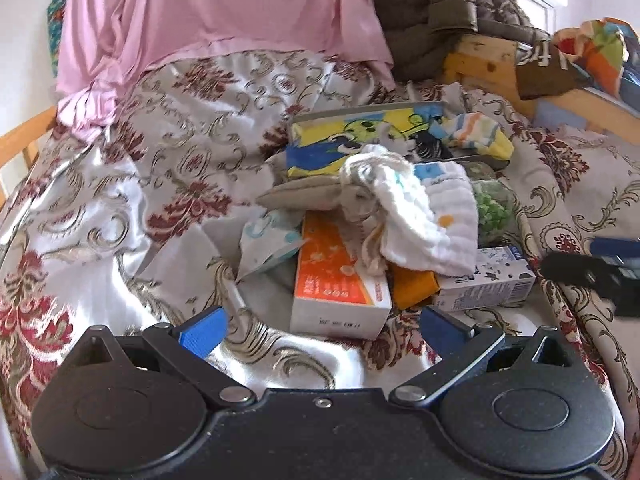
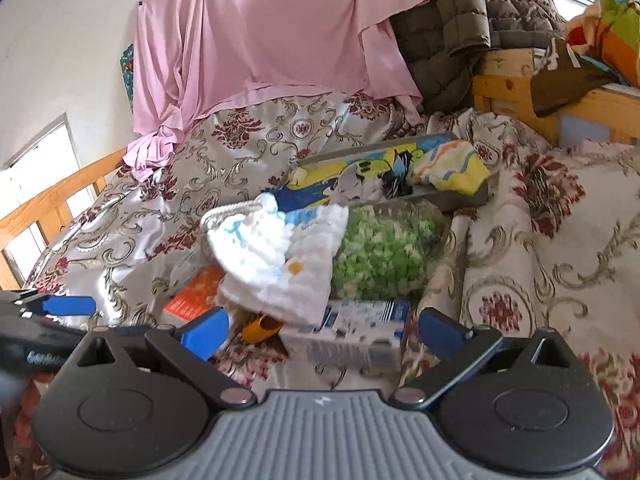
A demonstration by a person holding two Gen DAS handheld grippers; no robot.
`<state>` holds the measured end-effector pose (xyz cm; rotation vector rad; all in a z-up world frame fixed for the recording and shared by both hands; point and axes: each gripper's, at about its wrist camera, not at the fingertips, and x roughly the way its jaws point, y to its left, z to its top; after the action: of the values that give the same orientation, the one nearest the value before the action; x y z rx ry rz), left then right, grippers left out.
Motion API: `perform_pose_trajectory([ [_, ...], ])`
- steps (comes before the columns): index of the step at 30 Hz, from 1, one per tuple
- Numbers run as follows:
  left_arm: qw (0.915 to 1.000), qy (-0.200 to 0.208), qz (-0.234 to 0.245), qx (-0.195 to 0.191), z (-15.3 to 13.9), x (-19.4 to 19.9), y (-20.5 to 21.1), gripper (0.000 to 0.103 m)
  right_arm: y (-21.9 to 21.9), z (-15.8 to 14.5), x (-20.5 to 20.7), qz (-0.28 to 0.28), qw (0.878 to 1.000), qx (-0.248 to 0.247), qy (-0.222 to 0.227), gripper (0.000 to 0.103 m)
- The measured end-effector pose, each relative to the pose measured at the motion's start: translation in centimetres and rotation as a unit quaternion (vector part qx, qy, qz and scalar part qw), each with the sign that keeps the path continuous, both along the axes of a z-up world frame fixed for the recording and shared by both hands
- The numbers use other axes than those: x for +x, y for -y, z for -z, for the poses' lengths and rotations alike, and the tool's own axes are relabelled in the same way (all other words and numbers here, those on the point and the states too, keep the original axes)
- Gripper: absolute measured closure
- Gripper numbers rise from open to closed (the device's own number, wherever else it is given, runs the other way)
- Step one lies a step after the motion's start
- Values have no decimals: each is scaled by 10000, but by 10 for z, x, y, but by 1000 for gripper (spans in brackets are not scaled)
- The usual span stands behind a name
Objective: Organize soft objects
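both tongs [image 1: 322, 326] [image 2: 323, 330] agape before cloth [image 1: 430, 224]

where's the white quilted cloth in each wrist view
Left wrist: white quilted cloth right of centre, draped over the pile above the orange box.
Right wrist: centre, left of the bag of green pieces.
Shared landmark: pink sheet behind.

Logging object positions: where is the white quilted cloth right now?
In both views the white quilted cloth lies mid-pile, draped over the orange box, left of the bag of green pieces.
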<state>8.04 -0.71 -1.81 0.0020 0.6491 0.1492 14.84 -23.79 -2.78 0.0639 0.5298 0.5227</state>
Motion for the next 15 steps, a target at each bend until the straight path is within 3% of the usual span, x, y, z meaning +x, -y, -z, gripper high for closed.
perform_pose_trajectory([
  [7,9988,-39,398,293,8,10,18,1,-14,-3,48,-414,9977,248,474,0],
  [15,9966,-98,660,486,17,24,31,1,-41,13,82,-876,9955,75,356,0],
])
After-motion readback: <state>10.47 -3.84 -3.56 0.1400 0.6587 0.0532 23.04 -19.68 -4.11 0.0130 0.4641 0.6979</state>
